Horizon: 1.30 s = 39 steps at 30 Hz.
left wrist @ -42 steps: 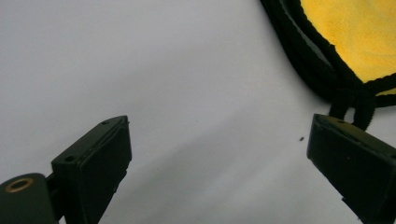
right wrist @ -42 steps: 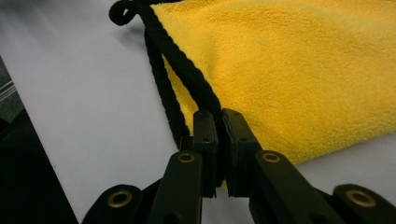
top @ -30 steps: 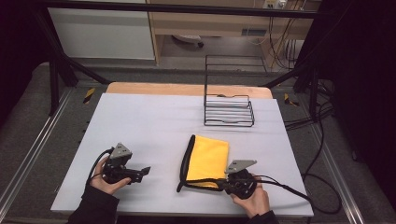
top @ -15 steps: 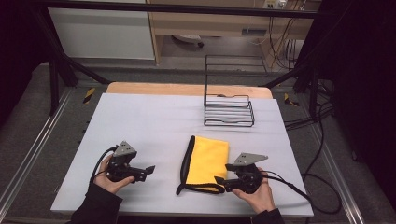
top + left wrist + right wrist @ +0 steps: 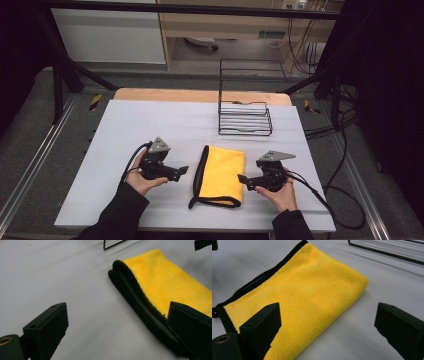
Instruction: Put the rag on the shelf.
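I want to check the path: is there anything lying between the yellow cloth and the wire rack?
No. In the high view only bare white table surface separates the yellow cloth from the wire rack.

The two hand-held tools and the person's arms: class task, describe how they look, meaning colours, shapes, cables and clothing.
Both the left tool and the right tool are black, each topped with a grey three-cornered plate and ending in two blocky black jaws. A black cable trails from each. The person wears dark long sleeves that reach the wrists.

Right hand-held gripper (image 5: pixel 242 178) just opened empty; left hand-held gripper (image 5: pixel 183 170) gapes.
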Tool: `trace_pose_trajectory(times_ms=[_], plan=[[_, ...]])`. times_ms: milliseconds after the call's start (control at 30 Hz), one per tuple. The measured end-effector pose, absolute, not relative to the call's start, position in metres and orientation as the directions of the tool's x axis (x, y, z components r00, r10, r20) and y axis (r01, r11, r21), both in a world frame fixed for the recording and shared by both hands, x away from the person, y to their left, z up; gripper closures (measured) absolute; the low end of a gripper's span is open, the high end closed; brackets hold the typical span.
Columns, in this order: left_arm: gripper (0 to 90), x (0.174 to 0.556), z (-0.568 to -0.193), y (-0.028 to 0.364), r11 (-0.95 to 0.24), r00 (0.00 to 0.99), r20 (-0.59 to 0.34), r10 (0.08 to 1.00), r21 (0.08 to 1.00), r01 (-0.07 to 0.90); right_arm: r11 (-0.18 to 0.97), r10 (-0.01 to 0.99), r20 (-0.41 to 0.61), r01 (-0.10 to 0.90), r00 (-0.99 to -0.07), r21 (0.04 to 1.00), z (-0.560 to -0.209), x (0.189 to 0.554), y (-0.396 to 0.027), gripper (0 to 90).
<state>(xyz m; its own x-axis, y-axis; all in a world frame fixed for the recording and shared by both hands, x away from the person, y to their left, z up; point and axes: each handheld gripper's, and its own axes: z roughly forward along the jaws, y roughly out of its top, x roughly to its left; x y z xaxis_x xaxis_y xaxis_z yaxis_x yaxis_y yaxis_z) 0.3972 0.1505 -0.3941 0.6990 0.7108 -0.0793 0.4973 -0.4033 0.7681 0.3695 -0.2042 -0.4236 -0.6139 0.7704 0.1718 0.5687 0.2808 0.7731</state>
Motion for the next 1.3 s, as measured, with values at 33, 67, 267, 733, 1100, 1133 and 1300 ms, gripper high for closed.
trace_pose_trajectory(times_ms=[33, 67, 267, 733, 1100, 1133, 1300], plan=[[3.8, 0.400, -0.393, 0.145, -0.411, 0.703, -0.073, 0.707, 0.767, 0.493, 0.272, 0.769, 0.182, 0.572, -0.612, 0.774, -0.425, 0.369, -0.206, 6.4], [3.8, 0.404, -0.392, 0.140, -0.416, 0.705, -0.066, 0.706, 0.767, 0.488, 0.268, 0.768, 0.185, 0.571, -0.613, 0.776, -0.426, 0.368, -0.208, 5.9], [5.4, 0.422, -0.392, 0.112, -0.429, 0.708, -0.053, 0.704, 0.763, 0.484, 0.276, 0.773, 0.178, 0.575, -0.609, 0.770, -0.433, 0.363, -0.212, 4.2], [18.2, 0.468, -0.415, 0.068, -0.419, 0.647, -0.077, 0.759, 0.702, 0.576, 0.274, 0.769, 0.183, 0.574, -0.613, 0.772, -0.434, 0.362, -0.211, 4.6], [39.6, 0.483, -0.436, 0.070, -0.436, 0.639, -0.113, 0.761, 0.640, 0.633, 0.275, 0.765, 0.185, 0.573, -0.616, 0.772, -0.433, 0.364, -0.212, 6.0], [42.4, 0.483, -0.437, 0.069, -0.440, 0.644, -0.122, 0.755, 0.633, 0.637, 0.274, 0.766, 0.187, 0.575, -0.615, 0.771, -0.433, 0.364, -0.212, 6.1], [50.9, 0.484, -0.439, 0.067, -0.433, 0.648, -0.142, 0.748, 0.636, 0.639, 0.265, 0.765, 0.197, 0.579, -0.613, 0.771, -0.432, 0.366, -0.212, 6.7]])
